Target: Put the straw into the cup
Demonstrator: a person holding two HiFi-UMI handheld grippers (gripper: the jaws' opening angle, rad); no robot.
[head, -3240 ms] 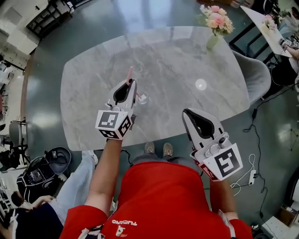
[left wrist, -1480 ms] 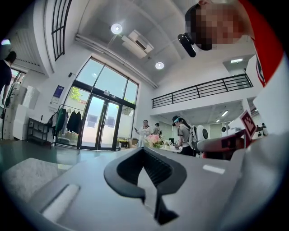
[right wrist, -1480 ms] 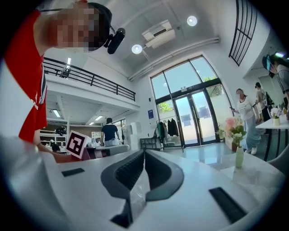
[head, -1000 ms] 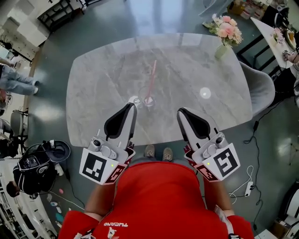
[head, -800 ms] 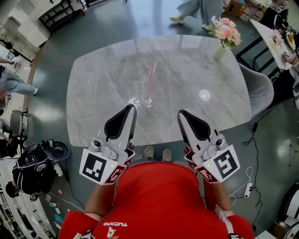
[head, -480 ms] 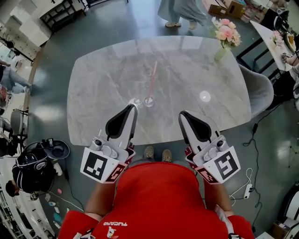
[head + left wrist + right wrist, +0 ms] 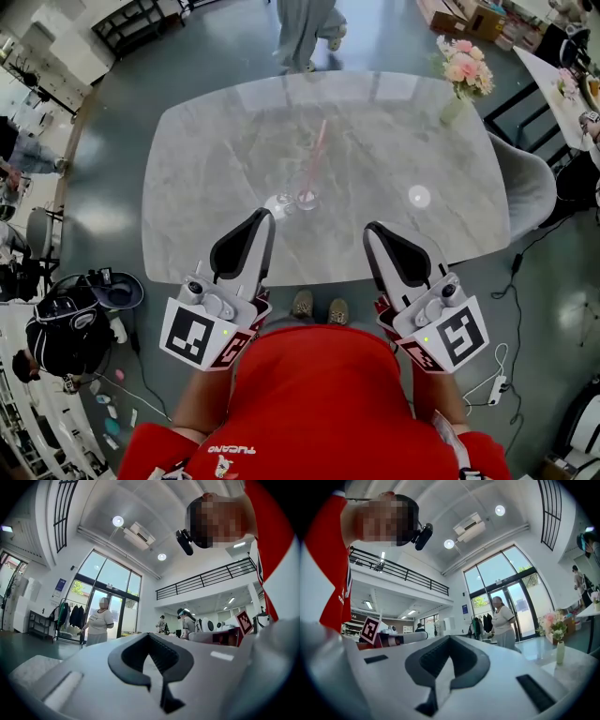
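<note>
A pink straw stands tilted in a small clear cup on the grey marble table, near its front edge. Both grippers are drawn back from the cup, close to the person's red shirt. The left gripper is shut and holds nothing, its tip just left of and short of the cup. My right gripper is shut and empty too, off to the cup's right. In the left gripper view the left gripper points up into the room with its jaws together. The right gripper in its own view does likewise.
A vase of pink flowers stands at the table's far right corner. A grey chair sits at the right edge. A person walks past the far side. Bags lie on the floor at left.
3.2 s ago the left gripper was out at the cup with the straw; now it is drawn back and the straw stands free. In the last second only the passer-by moved left.
</note>
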